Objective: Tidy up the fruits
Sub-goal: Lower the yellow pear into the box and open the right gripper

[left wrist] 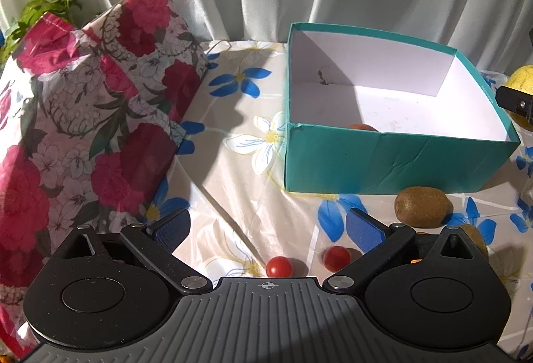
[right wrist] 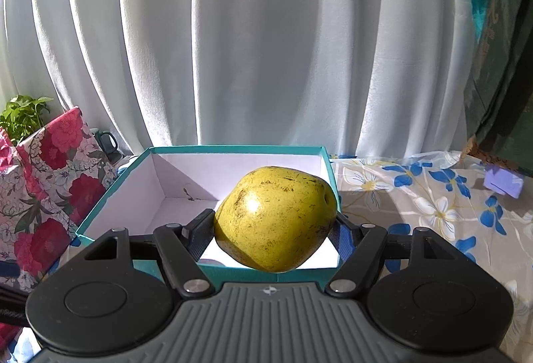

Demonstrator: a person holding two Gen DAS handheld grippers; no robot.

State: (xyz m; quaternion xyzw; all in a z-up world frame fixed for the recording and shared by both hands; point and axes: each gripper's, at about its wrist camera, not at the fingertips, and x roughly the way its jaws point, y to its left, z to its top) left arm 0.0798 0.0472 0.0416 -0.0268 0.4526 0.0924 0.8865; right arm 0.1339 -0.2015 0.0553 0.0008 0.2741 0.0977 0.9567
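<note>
The pear (right wrist: 274, 219) is yellow-green with dark specks. The right gripper (right wrist: 271, 226) squeezes it between its fingers, over the near edge of the box (right wrist: 113, 193). Only the left view shows the left gripper (left wrist: 268, 226), open with nothing in it. Past its right finger lies a kiwi (left wrist: 422, 206). Two tomatoes (left wrist: 279, 266) sit between its fingers. A flowered bag (left wrist: 100, 116) stands beyond its left finger.

Black gripper (left wrist: 268, 226), blue ribbed pads (left wrist: 364, 227)
</note>
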